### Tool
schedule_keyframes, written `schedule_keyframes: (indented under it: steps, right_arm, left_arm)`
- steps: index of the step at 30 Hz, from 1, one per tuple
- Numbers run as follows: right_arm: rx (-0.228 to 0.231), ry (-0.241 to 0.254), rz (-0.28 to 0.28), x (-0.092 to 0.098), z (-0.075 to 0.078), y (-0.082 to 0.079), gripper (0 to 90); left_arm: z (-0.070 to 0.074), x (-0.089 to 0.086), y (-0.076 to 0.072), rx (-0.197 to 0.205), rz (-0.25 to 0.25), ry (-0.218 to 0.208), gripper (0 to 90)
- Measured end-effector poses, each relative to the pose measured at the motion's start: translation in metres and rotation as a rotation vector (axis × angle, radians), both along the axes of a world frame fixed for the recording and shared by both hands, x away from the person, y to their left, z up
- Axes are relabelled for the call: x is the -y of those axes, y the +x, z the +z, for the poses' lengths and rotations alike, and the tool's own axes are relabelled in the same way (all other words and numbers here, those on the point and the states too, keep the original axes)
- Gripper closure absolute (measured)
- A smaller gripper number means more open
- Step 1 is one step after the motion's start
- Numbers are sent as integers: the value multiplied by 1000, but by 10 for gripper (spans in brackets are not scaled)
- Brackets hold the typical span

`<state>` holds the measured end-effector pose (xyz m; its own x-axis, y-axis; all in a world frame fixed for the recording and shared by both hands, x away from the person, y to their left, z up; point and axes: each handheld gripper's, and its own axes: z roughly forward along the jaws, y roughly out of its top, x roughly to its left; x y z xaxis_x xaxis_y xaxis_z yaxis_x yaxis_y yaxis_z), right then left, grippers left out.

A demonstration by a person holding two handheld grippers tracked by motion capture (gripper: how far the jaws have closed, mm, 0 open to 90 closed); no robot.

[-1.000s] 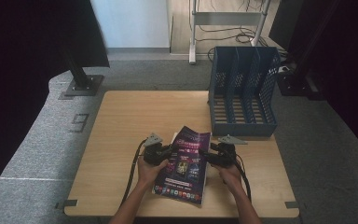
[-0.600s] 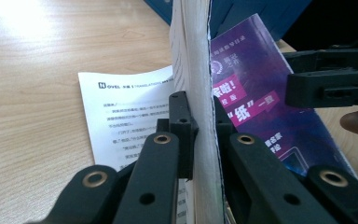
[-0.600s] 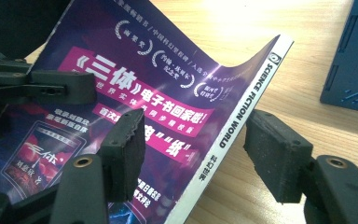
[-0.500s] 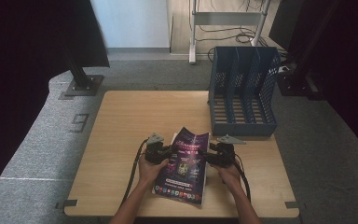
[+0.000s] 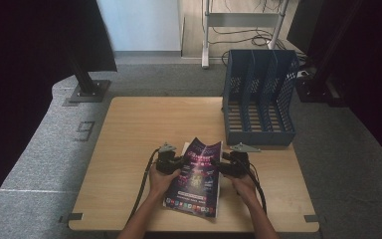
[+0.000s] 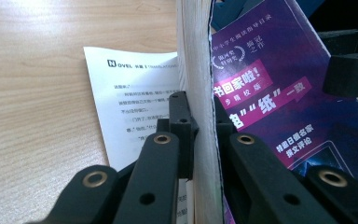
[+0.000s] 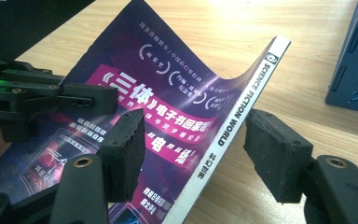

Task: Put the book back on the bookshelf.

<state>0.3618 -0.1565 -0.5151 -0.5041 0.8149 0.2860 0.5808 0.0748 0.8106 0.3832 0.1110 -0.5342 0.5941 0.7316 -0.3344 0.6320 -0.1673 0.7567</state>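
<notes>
Left gripper (image 6: 200,135) clamps the page edge of the purple magazine (image 5: 197,174); right gripper (image 7: 200,149), jaws parted and gripping nothing, straddles its white spine above the table (image 5: 129,134).

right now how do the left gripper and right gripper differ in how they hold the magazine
The left gripper is shut, its jaws pinching the page edge of the magazine; the right gripper stands open, its pads apart on either side of the spine without pressing it. The left one grips the open edge, above a white printed sheet; the right one straddles the bound edge. Both are black, two-jawed and hand-held, level with the magazine's middle.
</notes>
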Motion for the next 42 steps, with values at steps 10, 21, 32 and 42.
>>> schedule_keyframes:
  steps: [10,21,32,42]
  right_arm:
    - [-16,-5,1,-1,-4,5,376]
    - [-7,-14,16,-5,-3,10,402]
    - [-50,-43,21,-6,-7,21,394]
    - [-66,-57,28,-9,-11,27,391]
  left_arm:
    - [-5,2,2,-18,3,12,854]
    - [-6,3,2,-15,10,24,856]
    - [-6,2,3,-21,10,20,856]
    - [-7,2,3,-24,9,17,854]
